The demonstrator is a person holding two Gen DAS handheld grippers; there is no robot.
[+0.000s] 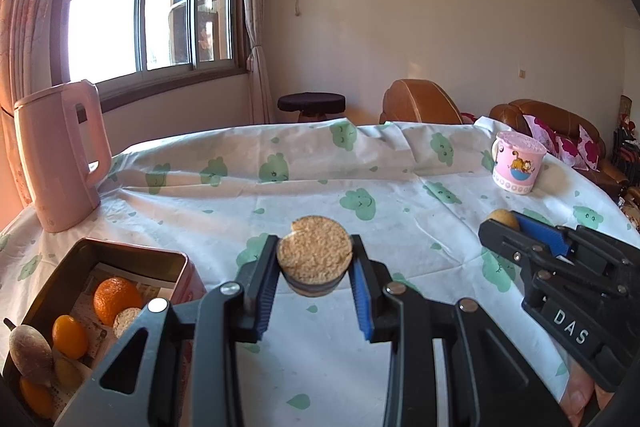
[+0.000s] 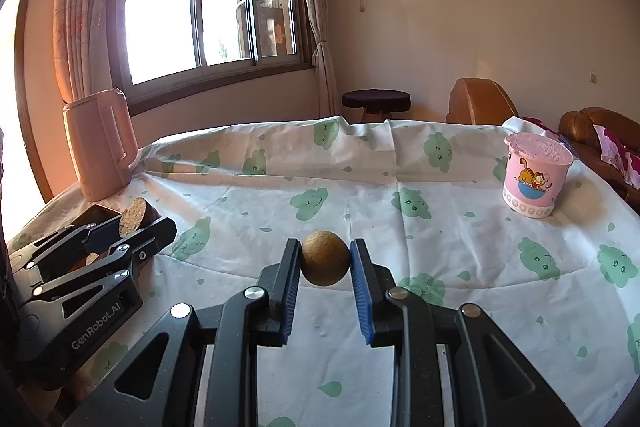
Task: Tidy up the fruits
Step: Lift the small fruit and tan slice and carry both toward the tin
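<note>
My left gripper is shut on a round brown piece of fruit, held above the tablecloth with its grainy tan cut face turned towards the camera. My right gripper is shut on a small round brown fruit, also held off the cloth. In the left wrist view the right gripper is at the right with that fruit at its tips. In the right wrist view the left gripper is at the left, holding the cut piece. A metal tin lies below and left of the left gripper.
The tin holds a large orange, a small orange fruit, a brownish fruit and another cut piece. A pink kettle stands at the back left and a pink cartoon mug at the right. The cloth is white with green clouds.
</note>
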